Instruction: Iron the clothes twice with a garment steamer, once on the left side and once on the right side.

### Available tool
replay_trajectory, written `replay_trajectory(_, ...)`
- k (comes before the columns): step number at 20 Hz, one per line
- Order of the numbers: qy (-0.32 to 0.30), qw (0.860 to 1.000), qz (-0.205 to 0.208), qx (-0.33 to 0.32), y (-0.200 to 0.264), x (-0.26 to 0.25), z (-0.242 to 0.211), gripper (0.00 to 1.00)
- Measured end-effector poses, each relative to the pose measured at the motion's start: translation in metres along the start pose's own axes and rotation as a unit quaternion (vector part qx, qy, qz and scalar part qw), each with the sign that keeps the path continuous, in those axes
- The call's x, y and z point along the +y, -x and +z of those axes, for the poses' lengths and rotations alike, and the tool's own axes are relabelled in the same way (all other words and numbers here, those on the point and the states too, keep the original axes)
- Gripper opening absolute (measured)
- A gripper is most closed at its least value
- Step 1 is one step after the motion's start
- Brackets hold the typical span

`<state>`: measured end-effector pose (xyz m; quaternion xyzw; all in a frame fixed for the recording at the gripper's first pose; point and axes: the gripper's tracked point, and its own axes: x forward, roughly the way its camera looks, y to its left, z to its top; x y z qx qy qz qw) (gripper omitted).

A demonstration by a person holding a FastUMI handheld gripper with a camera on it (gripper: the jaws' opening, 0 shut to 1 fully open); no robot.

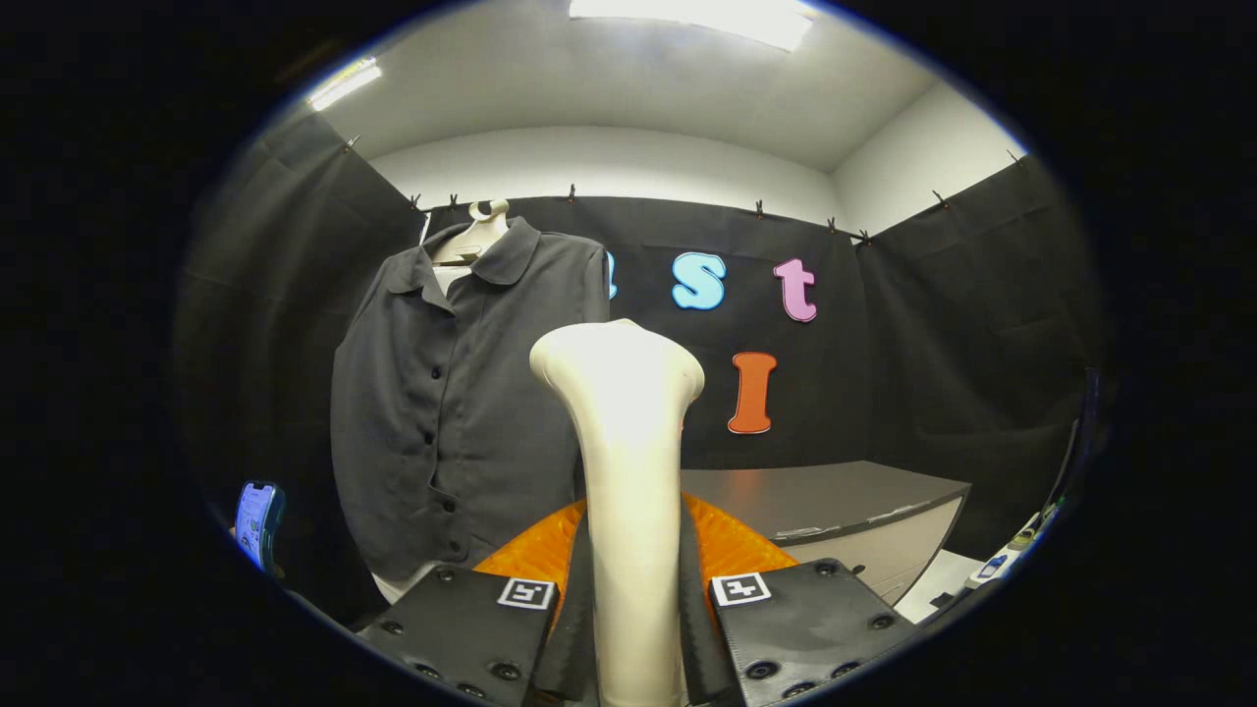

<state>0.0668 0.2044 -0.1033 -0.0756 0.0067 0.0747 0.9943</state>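
Observation:
A cream garment steamer [626, 462] stands upright between my fingers, its rounded head rising above them. My gripper [628, 628] is shut on the steamer's handle, with both fingers pressing its sides. A dark grey buttoned shirt [462, 403] hangs on a pale mannequin form [481, 231] beyond the fingers and to the left. The steamer's head sits apart from the shirt, near its right edge and closer to me.
An orange ribbed surface [732, 545] lies just behind the fingers. A grey table [835, 501] stands beyond it to the right. A phone with a lit screen [257, 520] is at the lower left of the shirt. Small items [1011, 550] lie at the far right.

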Motion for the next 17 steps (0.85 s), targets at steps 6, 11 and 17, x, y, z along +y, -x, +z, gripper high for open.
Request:
replay_trajectory(6, -0.004, 1.0, 0.014, 0.0, 0.01, -0.012, 0.0, 0.44)
replay_trajectory(11, -0.009, 1.0, 0.015, -0.003, 0.022, -0.024, -0.001, 0.44)
replay_trajectory(17, -0.013, 1.0, 0.009, -0.009, 0.03, -0.035, 0.002, 0.44)
